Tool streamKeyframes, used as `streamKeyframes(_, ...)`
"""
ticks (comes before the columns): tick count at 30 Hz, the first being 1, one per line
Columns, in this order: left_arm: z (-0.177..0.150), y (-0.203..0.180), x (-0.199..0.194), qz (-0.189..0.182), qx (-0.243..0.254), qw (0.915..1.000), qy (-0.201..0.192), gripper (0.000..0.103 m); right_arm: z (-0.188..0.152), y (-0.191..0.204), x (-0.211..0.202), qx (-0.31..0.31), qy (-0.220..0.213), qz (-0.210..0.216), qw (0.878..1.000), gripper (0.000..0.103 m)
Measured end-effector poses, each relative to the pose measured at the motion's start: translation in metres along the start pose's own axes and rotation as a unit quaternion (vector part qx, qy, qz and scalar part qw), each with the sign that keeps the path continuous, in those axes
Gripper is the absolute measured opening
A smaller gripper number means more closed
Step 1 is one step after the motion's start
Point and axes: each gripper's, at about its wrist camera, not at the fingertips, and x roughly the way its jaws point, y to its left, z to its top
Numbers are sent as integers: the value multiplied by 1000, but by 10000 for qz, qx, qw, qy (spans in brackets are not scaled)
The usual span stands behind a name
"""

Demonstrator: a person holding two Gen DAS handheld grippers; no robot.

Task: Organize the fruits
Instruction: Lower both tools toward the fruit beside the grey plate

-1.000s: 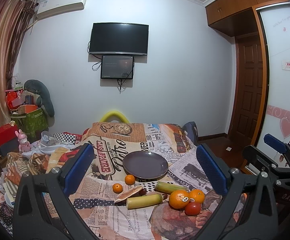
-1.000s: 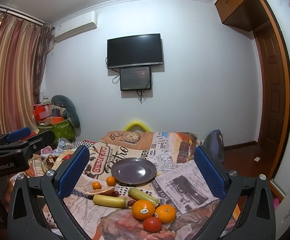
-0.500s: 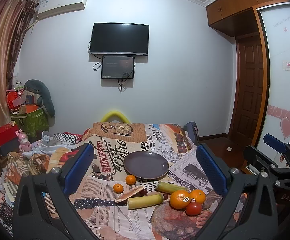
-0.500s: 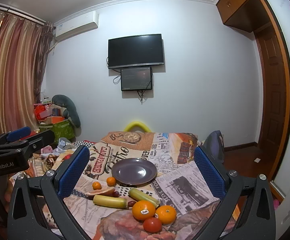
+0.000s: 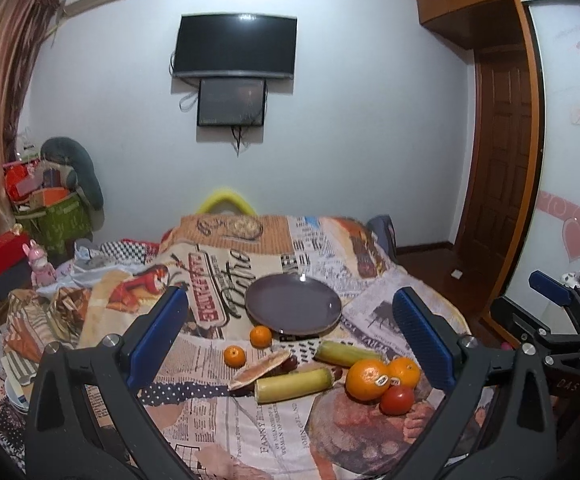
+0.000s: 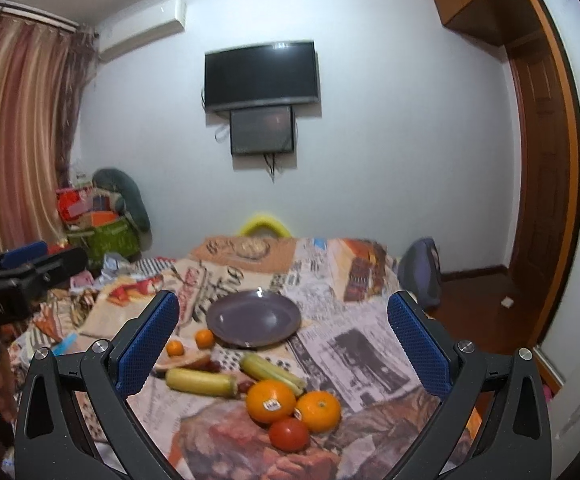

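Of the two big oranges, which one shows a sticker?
The left orange, next to the corn cobs. Its sticker faces the camera; the right orange shows only its stem end. Both touch the tomato.

Home bedroom: wall television (image 5: 235, 46), curtains (image 6: 14, 136), wardrobe (image 5: 570, 128).

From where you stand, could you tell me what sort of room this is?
Probably a bedroom at home: a bed under a printed cover, a television on the wall, and a wooden wardrobe.
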Motion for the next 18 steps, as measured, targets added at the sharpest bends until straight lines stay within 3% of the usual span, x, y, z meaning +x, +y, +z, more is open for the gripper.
streamKeyframes(9, -16, 14, 64, -20, 238, 9967, 778, 103, -29, -19, 37, -210, 815, -199, 9963, 102)
streamKeyframes(11, -20, 19, 80, -80, 209, 9947, 1004, 101, -33, -24, 45, -153, 1017, -164, 9946, 96)
streamKeyframes(13, -25, 23, 95, -140, 185, 9921, 1231, 91, -39, -31, 53, -72, 1225, -129, 9924, 91)
streamKeyframes(18, -44, 29, 132, -249, 129, 9831, 1810, 78, -55, -44, 72, 132, 1669, -105, 9858, 77)
